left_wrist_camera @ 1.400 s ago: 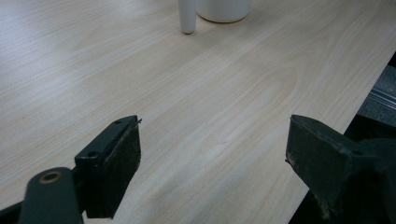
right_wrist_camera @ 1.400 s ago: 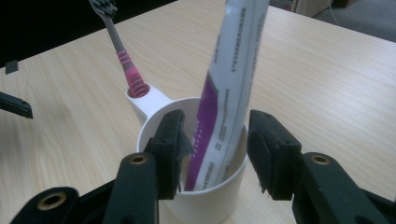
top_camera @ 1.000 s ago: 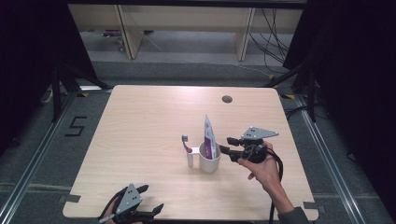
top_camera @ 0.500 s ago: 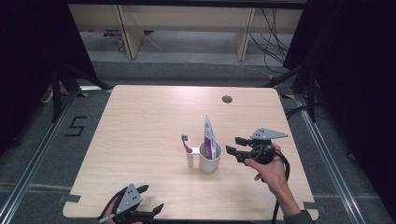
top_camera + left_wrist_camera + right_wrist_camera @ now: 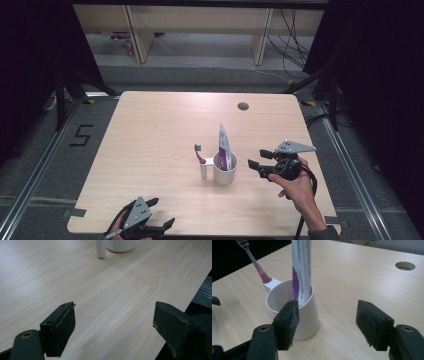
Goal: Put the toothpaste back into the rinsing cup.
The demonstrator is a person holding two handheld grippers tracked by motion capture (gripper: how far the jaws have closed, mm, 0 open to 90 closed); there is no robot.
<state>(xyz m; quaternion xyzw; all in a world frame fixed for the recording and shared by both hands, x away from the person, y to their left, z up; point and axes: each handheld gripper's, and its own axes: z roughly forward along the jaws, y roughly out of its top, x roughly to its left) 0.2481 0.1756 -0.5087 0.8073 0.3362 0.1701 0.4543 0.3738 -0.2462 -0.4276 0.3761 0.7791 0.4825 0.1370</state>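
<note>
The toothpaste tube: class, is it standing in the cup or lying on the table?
Standing in the cup. The toothpaste tube rises nearly upright from inside its rim, above the table.

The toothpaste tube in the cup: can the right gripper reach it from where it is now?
Probably yes. The right gripper is open beside the cup, and the tube stands well above the rim with bare table between. The toothbrush sits on the far side, out of the way.
</note>
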